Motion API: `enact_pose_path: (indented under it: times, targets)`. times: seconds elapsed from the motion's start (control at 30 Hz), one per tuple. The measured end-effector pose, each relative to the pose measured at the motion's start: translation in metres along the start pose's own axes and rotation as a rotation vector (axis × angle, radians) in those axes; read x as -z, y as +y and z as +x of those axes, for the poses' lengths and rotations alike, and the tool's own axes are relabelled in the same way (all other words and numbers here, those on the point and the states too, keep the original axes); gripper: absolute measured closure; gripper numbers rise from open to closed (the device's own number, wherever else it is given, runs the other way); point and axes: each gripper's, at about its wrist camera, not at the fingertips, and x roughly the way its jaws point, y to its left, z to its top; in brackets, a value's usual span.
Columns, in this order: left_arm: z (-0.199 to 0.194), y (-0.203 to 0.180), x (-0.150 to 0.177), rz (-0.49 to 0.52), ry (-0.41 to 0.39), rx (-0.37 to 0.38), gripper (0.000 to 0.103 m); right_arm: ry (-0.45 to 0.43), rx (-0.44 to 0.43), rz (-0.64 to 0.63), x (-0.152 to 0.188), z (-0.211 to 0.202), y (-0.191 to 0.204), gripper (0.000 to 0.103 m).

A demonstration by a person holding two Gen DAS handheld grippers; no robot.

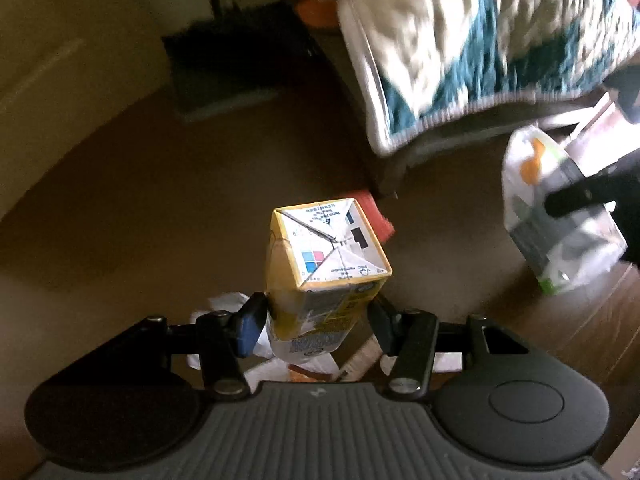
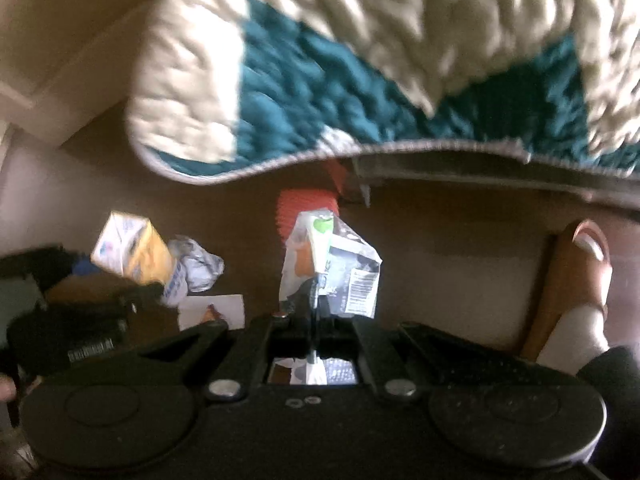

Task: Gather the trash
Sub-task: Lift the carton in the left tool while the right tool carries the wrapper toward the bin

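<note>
L gripper (image 1: 318, 320): clamps yellow drink carton (image 1: 326, 256), boxy, folded white end up, frame centre.
R gripper (image 2: 316, 304): closed on crinkly foil wrapper (image 2: 332, 268), barcode, centre.
Floor (image 1: 140, 200): brown, smooth.
Quilt (image 2: 360, 80): cream/teal, puffy, top.

This is a bedroom in a home. A quilted bedspread (image 2: 360, 80) in cream and teal hangs over the edge of a low bed frame (image 2: 480, 178) above a brown floor (image 1: 140, 220). Pale walls (image 1: 60, 40) meet the floor at a corner. A person's foot in a tan slipper (image 2: 576, 268) stands on the floor, and crumpled paper (image 2: 198, 266) and a card (image 2: 212, 312) lie scattered beside the bed
</note>
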Motion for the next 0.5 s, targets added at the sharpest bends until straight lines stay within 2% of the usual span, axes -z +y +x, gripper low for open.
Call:
enact_pose_path:
  times: [0.23,0.5]
  targets:
    - [-0.071,0.012,-0.026,-0.050,-0.130,-0.066,0.049,-0.086,-0.009,-0.071,0.001,-0.068,0.014,0.103]
    - [-0.175,0.003,-0.058,-0.105,-0.344,-0.129,0.049,-0.245,-0.011,-0.190,0.004,-0.165,0.030,0.103]
